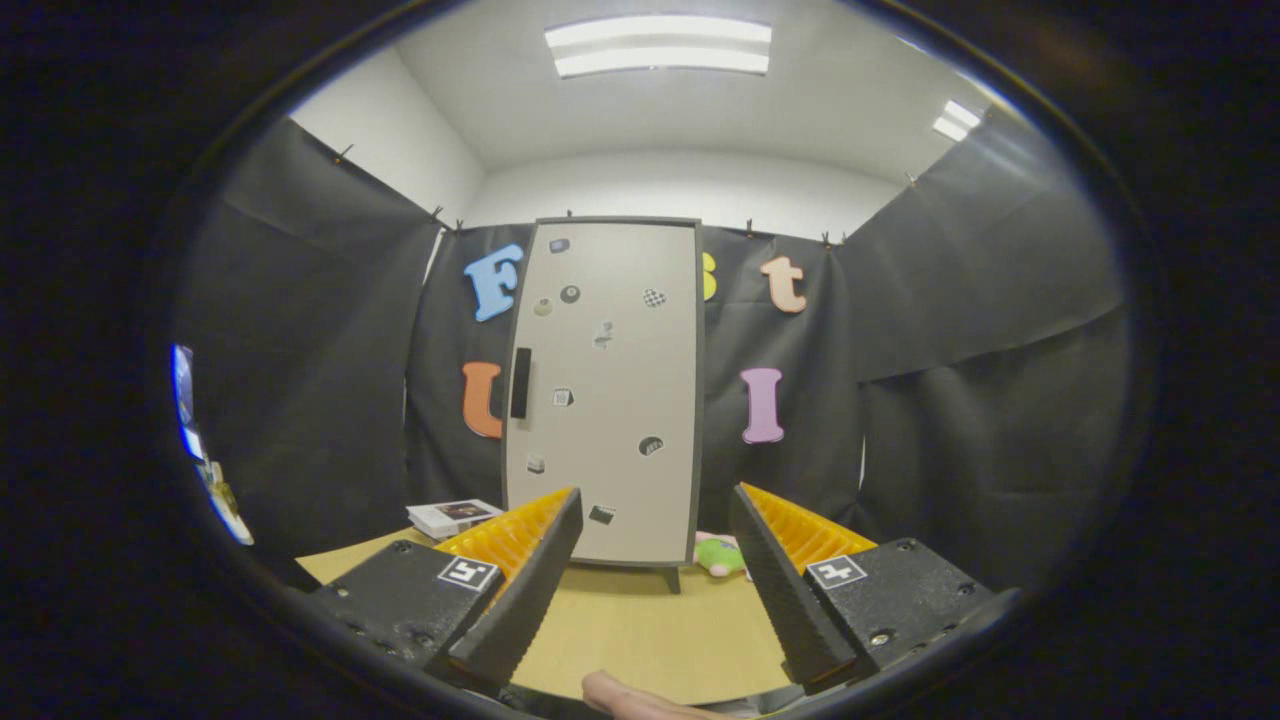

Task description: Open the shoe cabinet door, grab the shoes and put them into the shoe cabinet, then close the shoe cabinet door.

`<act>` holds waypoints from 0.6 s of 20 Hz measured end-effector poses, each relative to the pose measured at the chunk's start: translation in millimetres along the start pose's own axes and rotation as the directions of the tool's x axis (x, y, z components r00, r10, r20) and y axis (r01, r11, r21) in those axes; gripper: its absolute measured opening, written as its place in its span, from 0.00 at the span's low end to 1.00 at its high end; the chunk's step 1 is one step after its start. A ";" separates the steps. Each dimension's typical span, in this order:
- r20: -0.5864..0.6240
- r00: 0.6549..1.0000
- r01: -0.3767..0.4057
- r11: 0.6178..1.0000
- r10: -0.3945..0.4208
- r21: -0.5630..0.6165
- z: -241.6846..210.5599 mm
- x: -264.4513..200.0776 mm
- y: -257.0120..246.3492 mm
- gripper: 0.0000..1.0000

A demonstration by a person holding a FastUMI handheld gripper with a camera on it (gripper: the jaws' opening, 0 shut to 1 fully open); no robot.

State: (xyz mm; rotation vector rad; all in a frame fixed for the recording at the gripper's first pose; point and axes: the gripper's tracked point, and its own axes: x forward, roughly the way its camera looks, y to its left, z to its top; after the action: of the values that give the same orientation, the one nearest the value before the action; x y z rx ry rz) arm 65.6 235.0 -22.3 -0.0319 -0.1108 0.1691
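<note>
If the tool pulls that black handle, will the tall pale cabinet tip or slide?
The tall pale cabinet looks narrow on short legs, so a hard pull on its black handle may rock it. It probably slides on the smooth tan tabletop. The open tool holds nothing.

The right finger (790, 570) is hiding most of a green-and-pink thing (722, 556) beside the cabinet (605, 390), perhaps a shoe; the cabinet's stickers (602, 334) are staying too small to tell.
</note>
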 end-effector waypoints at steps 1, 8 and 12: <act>0.000 1.000 0.001 1.000 -0.001 0.001 0.2 -0.2 -0.2 0.97; 0.001 1.000 0.009 1.000 -0.009 0.008 0.4 0.4 -5.0 0.97; 0.005 1.000 0.013 1.000 -0.013 0.008 1.9 -0.7 -7.4 0.97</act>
State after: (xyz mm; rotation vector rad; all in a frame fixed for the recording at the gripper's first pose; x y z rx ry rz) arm 65.9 227.6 -20.2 -0.0228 -0.1154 0.1568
